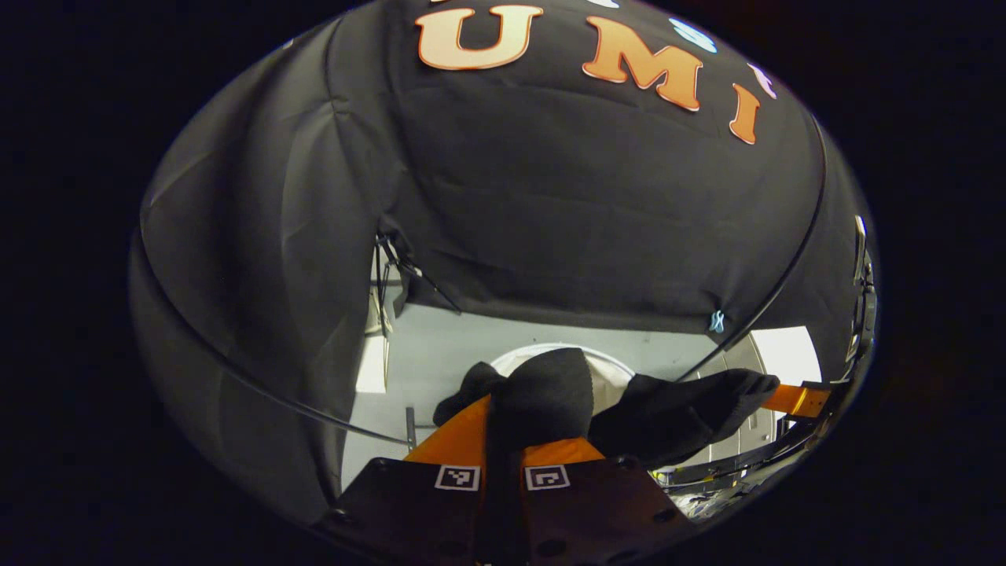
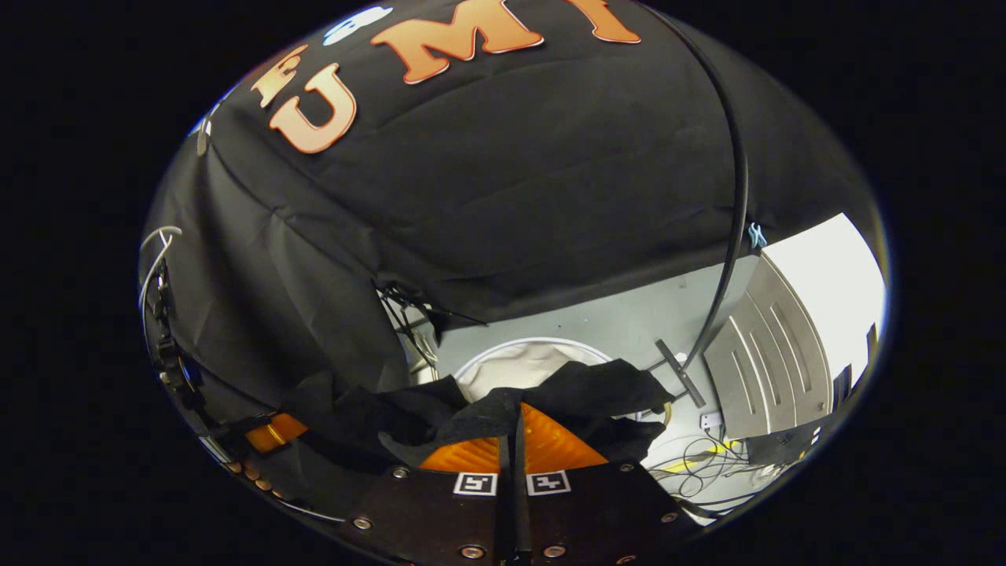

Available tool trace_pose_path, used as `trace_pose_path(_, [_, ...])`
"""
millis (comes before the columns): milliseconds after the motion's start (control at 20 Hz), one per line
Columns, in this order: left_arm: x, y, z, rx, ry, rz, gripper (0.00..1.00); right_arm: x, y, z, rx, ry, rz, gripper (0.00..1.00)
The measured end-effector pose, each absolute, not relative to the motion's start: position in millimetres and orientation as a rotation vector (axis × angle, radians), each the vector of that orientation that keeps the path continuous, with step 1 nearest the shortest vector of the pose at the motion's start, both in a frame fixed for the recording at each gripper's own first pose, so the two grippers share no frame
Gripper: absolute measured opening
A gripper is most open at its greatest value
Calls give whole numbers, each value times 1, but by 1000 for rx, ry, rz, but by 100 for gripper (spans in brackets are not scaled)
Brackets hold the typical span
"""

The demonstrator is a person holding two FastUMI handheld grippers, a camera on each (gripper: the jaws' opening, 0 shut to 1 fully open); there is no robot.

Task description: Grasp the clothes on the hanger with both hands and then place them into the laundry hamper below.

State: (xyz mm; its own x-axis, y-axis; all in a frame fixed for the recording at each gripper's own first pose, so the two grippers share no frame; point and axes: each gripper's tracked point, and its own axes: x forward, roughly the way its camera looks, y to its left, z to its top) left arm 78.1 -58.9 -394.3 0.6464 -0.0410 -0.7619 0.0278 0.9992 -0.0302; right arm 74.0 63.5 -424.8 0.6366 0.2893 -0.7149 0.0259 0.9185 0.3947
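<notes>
The left gripper (image 1: 503, 440) pinches a fold of the black clothes (image 1: 676, 417) between its 2 fingers. The right gripper (image 2: 515, 440) is pressed together on the other end. The garment spans sideways between them, its long axis running gripper to gripper. Beyond and below lies the white laundry hamper (image 2: 511, 365), directly ahead of both jaws, so both hands angle downward over its opening.

open hamper (image 2: 503, 363) below, black garment (image 2: 550, 397) draped across its mouth, cables (image 2: 699, 464) beside
</notes>
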Motion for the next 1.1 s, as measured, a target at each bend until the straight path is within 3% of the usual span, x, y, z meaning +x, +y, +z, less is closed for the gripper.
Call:
trace_pose_path(600, [17,-83,-482,55,1135,-75,7,19,68,-539,216,1091,76,5])
trace_pose_path(950, [-7,-84,-506,-9,1234,-56,7,12,74,-561,152,1157,77,11])
trace_pose_path(1050, [-7,-78,-508,-13,1243,-38,11,15,70,-562,119,1157,72,13])
trace_pose_path(1100, [-8,-74,-508,-14,1246,-26,18,17,70,-562,112,1155,71,18])
